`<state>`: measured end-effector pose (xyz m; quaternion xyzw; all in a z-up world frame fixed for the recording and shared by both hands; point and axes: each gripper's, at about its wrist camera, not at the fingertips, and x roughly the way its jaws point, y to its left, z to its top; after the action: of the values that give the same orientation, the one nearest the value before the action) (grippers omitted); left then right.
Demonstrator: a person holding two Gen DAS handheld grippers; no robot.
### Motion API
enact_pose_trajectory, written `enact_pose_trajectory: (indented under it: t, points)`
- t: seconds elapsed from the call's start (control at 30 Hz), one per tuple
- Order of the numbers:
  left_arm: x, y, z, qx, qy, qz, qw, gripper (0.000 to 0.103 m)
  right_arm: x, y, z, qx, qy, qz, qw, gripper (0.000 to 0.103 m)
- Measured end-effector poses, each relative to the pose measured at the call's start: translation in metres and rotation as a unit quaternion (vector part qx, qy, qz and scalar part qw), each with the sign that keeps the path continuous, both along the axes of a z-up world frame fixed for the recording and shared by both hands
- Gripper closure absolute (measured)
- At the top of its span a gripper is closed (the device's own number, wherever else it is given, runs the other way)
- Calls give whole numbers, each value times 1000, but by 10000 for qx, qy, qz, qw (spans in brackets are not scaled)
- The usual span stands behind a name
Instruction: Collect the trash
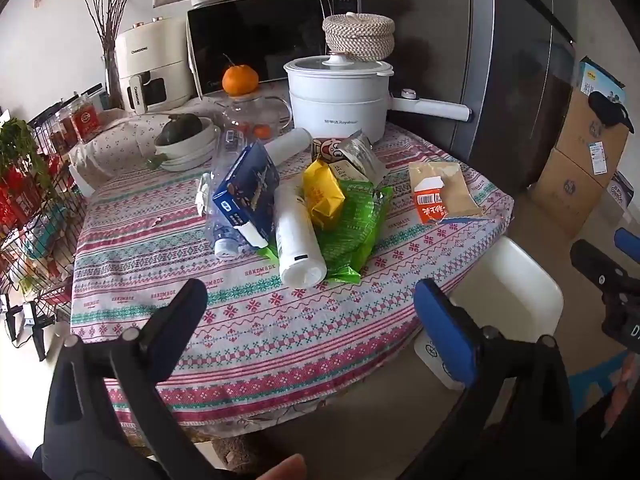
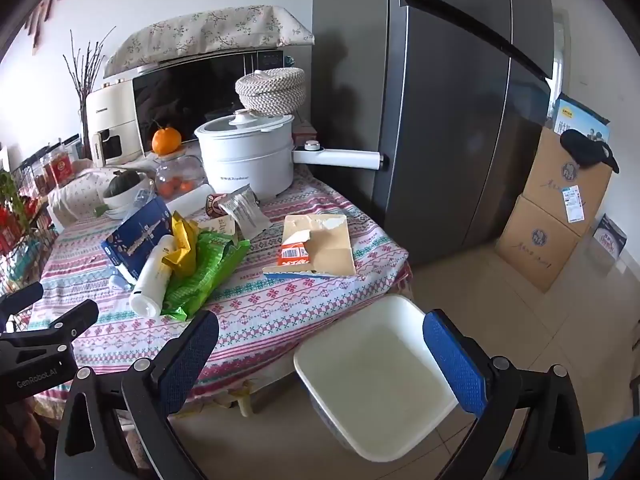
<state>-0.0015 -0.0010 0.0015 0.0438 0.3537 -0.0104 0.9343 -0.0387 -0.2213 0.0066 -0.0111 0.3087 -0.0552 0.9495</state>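
Patterned tablecloth (image 1: 132, 240), crumpled green wrapper (image 1: 352, 220), torn carton (image 1: 444, 196), white bottle (image 1: 298, 240)

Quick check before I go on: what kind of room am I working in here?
Most likely a home kitchen or dining corner. A microwave and a tall grey fridge stand behind a cloth-covered table, which carries a white electric cooking pot and a pile of empty food packaging.

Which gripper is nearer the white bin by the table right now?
Right. The right gripper hovers open almost directly over the white bin on the floor. The left gripper is open over the table's near edge, with the bin off to its right.
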Motion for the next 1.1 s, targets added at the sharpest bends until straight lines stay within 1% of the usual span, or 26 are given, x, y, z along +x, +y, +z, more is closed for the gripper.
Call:
enact_pose_trajectory:
  t: [0.1, 0.17, 0.2, 0.23, 0.4, 1.1]
  points:
    - [-3, -4, -5, -75, 38, 1, 10000, 0, -3, 4, -1, 93, 48, -13, 9999, 0]
    - [3, 9, -3, -315, 179, -25, 9993, 0, 4, 5, -6, 104, 225, 4, 9997, 0]
    - [1, 12, -4, -372, 141, -29, 9992, 0, 4, 8, -5, 90, 231, 3, 9997, 0]
    - [1, 13, -4, -366, 145, -39, 9992, 0, 11, 8, -6, 123, 349, 25, 9993, 0]
    - [4, 11, -4, -322, 161, -58, 9993, 0, 13, 15, -10, 11, 318, 38, 9995, 0]
    - [4, 11, -3, -314, 150, -38, 9994, 0, 11, 16, -9, 32, 299, 66, 9995, 0]
